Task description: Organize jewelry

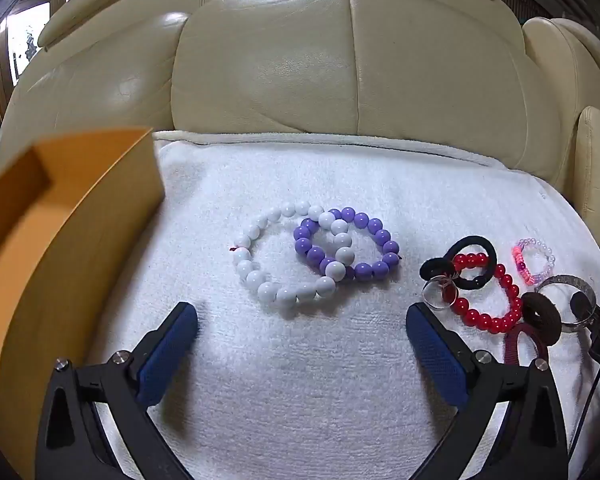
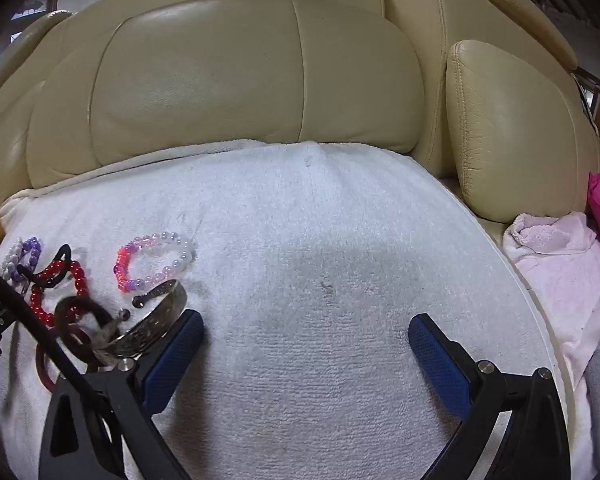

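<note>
On the white towel (image 1: 300, 360) a white bead bracelet (image 1: 260, 276) overlaps a purple bead bracelet (image 1: 376, 236), just ahead of my open, empty left gripper (image 1: 302, 320). To their right lie a red bead bracelet (image 1: 496, 312), a black hair tie (image 1: 472, 240), a pink and clear bead bracelet (image 1: 536, 258) and a silver cuff (image 1: 564, 280). My right gripper (image 2: 306, 330) is open and empty over bare towel (image 2: 340, 240). The silver cuff (image 2: 168, 304) lies against its left finger. The pink and clear bracelet (image 2: 156, 260) and the red bracelet (image 2: 78, 276) lie further left.
An open orange box (image 1: 80, 240) stands at the towel's left edge. A cream leather sofa back (image 1: 340, 60) rises behind the towel. A brown fabric ring (image 1: 540, 316) and a dark red hair tie (image 1: 512, 344) lie near the cuff. A pink cloth (image 2: 560, 256) lies at the right.
</note>
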Tool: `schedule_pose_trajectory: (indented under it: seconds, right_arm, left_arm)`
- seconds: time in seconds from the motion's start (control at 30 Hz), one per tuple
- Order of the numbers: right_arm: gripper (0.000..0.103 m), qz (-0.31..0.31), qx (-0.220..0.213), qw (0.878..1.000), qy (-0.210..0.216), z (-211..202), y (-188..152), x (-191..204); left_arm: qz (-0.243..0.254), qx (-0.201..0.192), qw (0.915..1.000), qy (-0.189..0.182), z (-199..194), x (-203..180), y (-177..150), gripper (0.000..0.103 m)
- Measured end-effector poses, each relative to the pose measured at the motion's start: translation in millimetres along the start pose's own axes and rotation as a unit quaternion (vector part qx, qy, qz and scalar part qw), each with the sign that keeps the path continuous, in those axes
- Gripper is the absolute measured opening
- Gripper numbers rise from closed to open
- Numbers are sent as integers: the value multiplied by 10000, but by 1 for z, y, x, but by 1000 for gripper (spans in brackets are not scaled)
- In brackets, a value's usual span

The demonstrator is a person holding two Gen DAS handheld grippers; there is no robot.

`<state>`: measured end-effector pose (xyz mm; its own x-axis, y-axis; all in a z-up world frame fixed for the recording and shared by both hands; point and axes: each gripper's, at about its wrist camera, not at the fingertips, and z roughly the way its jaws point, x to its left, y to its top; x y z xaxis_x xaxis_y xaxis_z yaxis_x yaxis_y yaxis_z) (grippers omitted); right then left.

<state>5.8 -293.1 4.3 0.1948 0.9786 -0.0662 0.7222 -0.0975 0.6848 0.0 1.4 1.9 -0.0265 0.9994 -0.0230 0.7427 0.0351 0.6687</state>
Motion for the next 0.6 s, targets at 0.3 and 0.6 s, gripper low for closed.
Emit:
schedule_pose_trajectory:
  seconds: [0.3, 0.6]
  right_arm:
    - [103, 1, -34, 10000, -4, 0, 0, 0]
    - [103, 160, 369, 9991, -111, -14, -12, 3]
  left_arm:
    - [1, 6, 10000, -2, -2, 0, -2, 103]
    - [13, 26, 10000, 13, 3, -2, -1, 103]
